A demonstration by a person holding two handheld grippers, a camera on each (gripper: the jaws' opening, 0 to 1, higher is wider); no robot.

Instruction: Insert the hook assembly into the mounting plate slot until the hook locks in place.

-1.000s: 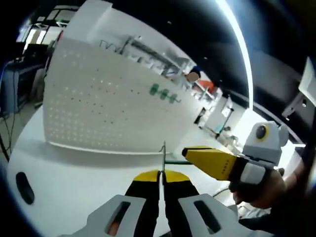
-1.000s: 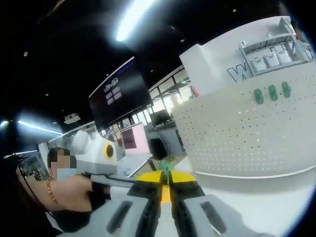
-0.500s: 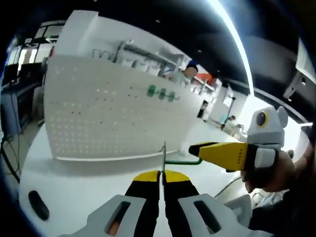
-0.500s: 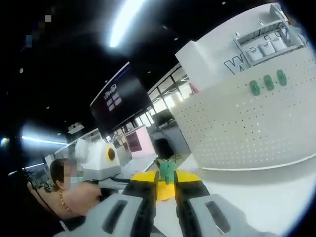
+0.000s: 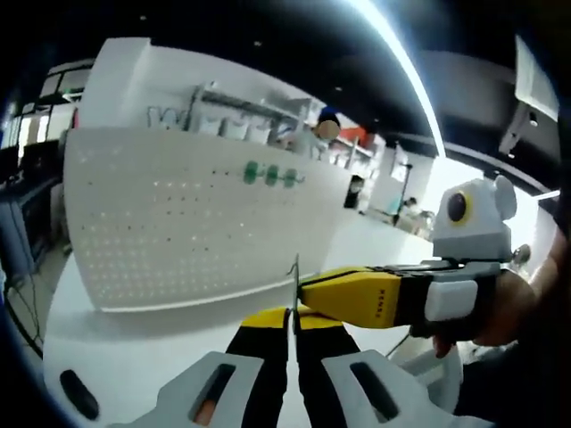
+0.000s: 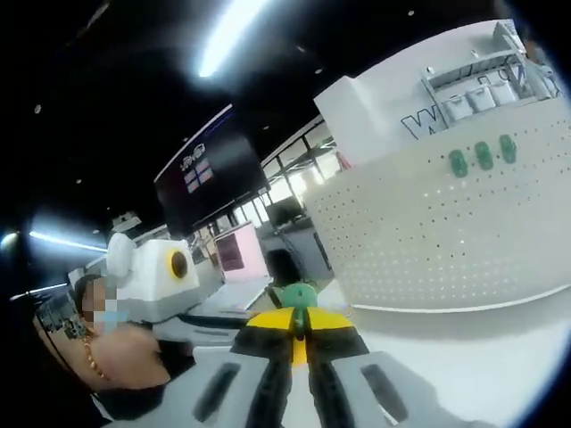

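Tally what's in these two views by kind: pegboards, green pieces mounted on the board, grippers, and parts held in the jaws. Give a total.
Pegboard: 1
Green pieces mounted on the board: 3
Grippers: 2, the left gripper and the right gripper
Held parts: 2, a thin metal plate and a green hook piece
Total: 8
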